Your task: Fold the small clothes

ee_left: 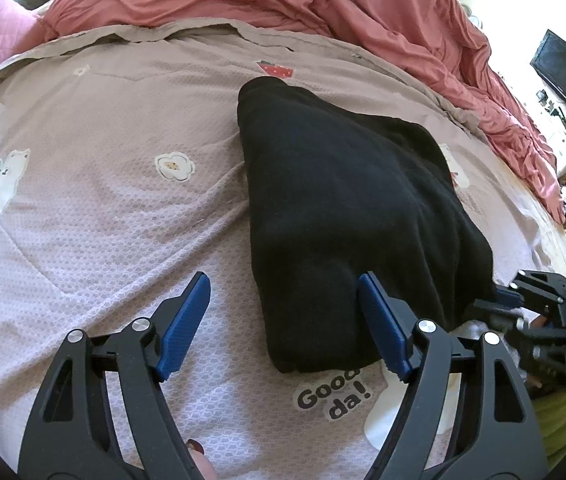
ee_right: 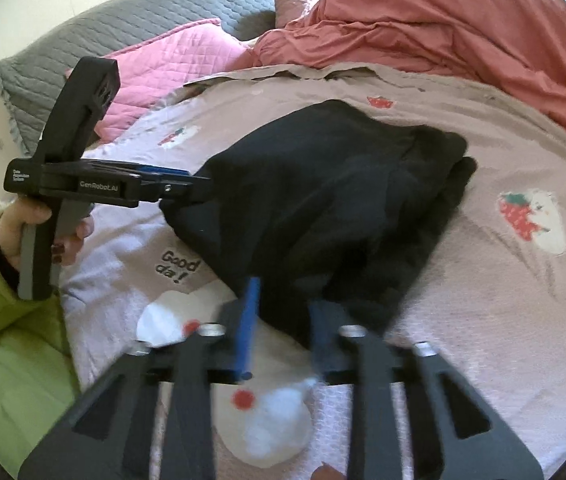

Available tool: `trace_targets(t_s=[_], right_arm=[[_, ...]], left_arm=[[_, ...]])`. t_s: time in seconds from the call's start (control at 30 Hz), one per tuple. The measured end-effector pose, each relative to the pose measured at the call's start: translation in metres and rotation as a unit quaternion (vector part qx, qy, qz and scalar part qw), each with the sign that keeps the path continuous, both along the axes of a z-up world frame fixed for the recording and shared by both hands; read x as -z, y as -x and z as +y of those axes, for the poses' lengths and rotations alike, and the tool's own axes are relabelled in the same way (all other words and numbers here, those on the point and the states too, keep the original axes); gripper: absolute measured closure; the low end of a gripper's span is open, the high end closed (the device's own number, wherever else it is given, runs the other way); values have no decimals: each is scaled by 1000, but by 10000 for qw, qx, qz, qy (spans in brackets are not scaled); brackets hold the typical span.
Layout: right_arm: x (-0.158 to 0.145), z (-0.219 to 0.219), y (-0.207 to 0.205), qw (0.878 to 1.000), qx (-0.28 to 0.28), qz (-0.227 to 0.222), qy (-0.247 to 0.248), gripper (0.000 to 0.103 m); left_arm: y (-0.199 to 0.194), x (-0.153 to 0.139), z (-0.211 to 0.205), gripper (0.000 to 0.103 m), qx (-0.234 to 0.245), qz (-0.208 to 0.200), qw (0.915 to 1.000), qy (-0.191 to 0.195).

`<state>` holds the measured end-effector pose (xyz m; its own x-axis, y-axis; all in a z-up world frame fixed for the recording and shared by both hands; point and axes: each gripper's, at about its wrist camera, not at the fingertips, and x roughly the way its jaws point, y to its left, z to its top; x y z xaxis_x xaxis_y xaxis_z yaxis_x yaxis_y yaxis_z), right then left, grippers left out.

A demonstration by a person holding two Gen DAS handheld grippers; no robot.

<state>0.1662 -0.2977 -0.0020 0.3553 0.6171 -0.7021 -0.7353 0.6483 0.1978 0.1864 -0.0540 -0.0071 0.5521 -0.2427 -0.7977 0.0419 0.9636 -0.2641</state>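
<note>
A black fleece garment [ee_left: 343,200], folded into a thick pad, lies on the bed. My left gripper [ee_left: 283,316] is open wide at its near left corner. The right-hand pad [ee_left: 383,328] rests against the cloth and the other pad [ee_left: 185,320] stands well off it, over bare bedspread. In the right wrist view the garment [ee_right: 323,200] fills the middle, with the left gripper [ee_right: 203,186] seen from the side at its edge. My right gripper [ee_right: 285,320] is blurred, and the garment's near corner is pinched between its fingers. It also shows low at the garment's right edge as the right gripper [ee_left: 499,298].
The lilac bedspread [ee_left: 83,240] has strawberry and "Good da!" prints. A crumpled pink-red duvet [ee_left: 323,0] is heaped along the far side. A pink quilted pillow [ee_right: 171,60] and a grey pillow [ee_right: 103,20] lie at the far left. A green sleeve [ee_right: 3,320] is at the near left.
</note>
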Motion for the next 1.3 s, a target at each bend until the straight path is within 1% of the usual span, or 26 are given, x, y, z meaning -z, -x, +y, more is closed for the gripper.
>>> trace_targets(t_s=[0.07, 0.17, 0.2, 0.27, 0.37, 0.47, 0.6, 0.9, 0.93, 1.0, 1.03, 1.07, 1.1, 1.2, 1.3], right_arm=[[-6, -9, 1, 9999, 102, -67, -98, 91], [-8, -17, 3, 9997, 215, -130, -42, 91], [-4, -18, 4, 9997, 252, -77, -2, 92], [13, -19, 4, 9992, 356, 84, 175, 92], [20, -20, 7, 9987, 478, 156, 95, 92], [20, -21, 9, 9983, 564, 142, 98, 92], [19, -23, 10, 9968, 768, 215, 44, 92], [12, -24, 16, 9908, 1320, 263, 155, 89], [12, -23, 16, 9898, 1386, 261, 181, 87], [13, -21, 17, 9880, 1501, 239, 267, 79], [13, -22, 17, 9858, 1628, 219, 336, 66], [14, -23, 16, 9832, 1763, 217, 421, 57], [15, -25, 15, 9821, 1817, 247, 424, 57], [16, -30, 13, 9811, 1883, 395, 214, 57], [12, -29, 18, 9812, 1892, 275, 268, 57]], left_arm=[[0, -1, 0, 34, 4, -6, 10000, 12], [-2, 0, -3, 34, 46, 9, 10000, -21], [-3, 1, -5, 34, 53, 24, 10000, -42], [-2, 6, -7, 34, 79, 72, 9999, -54], [-2, 11, -4, 31, 66, 127, 9999, -8], [0, 10, 0, 31, 68, 135, 9999, 46], [4, 6, -1, 31, 103, 74, 9999, -73], [9, -1, 1, 31, 95, 34, 9999, -136], [10, -2, 0, 31, 92, 26, 9998, -147], [12, -5, 1, 31, 73, -2, 9998, -183], [13, -6, 1, 31, 63, -16, 9998, -189], [14, -7, 2, 31, 54, -29, 9998, -191], [15, -8, 3, 31, 42, -44, 9998, -189], [18, -13, 4, 31, 9, -96, 9998, -194], [21, -18, 5, 31, -12, -156, 9996, -219]])
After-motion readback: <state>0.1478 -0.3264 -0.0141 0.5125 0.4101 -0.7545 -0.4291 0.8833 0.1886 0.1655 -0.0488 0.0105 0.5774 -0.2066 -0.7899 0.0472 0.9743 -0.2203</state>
